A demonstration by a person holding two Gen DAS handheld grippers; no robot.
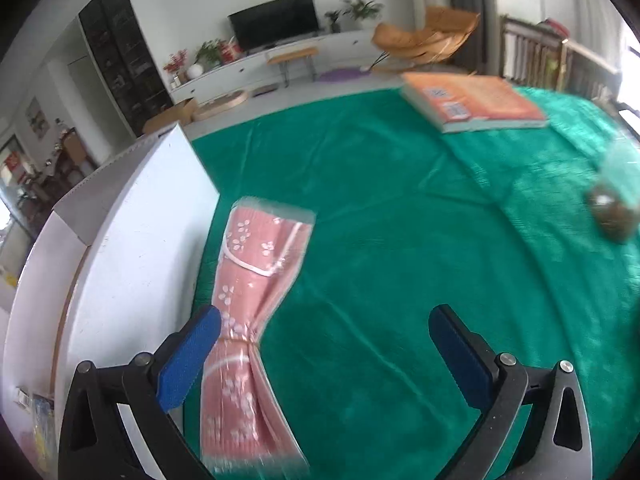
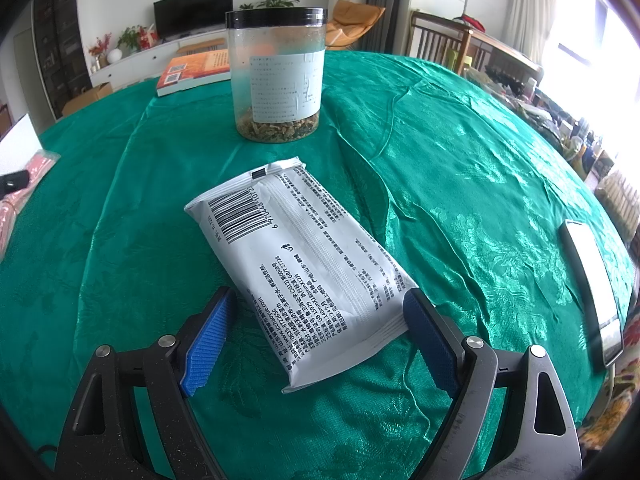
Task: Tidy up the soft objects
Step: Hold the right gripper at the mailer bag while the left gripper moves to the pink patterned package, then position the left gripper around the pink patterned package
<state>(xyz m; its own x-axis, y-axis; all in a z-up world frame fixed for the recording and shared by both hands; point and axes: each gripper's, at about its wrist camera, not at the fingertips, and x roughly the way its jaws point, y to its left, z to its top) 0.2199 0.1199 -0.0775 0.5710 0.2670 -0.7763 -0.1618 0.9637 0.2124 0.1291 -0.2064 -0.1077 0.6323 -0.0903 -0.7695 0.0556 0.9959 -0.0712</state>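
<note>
Glossy green damask covers the tabletop (image 2: 460, 168). Right gripper (image 2: 320, 332) is spread around a crinkly white rectangular packet (image 2: 304, 264); left gripper (image 1: 324, 356), spread, has a cinched pink plastic-wrapped cloth (image 1: 248, 300) against its left pad.

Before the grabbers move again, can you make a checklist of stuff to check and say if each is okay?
1. Left gripper wide open: ok.
2. Pink packet lying free on the green cloth by the white box, one finger right beside it: ok.
3. Whether the box has room inside: cannot tell.
4. Right gripper open around the white pack: ok.
5. Pack centred between the right fingers: not ok, it lies slanted, its corner against the right finger.
6. Jar and book clear of the pack: ok.
</note>
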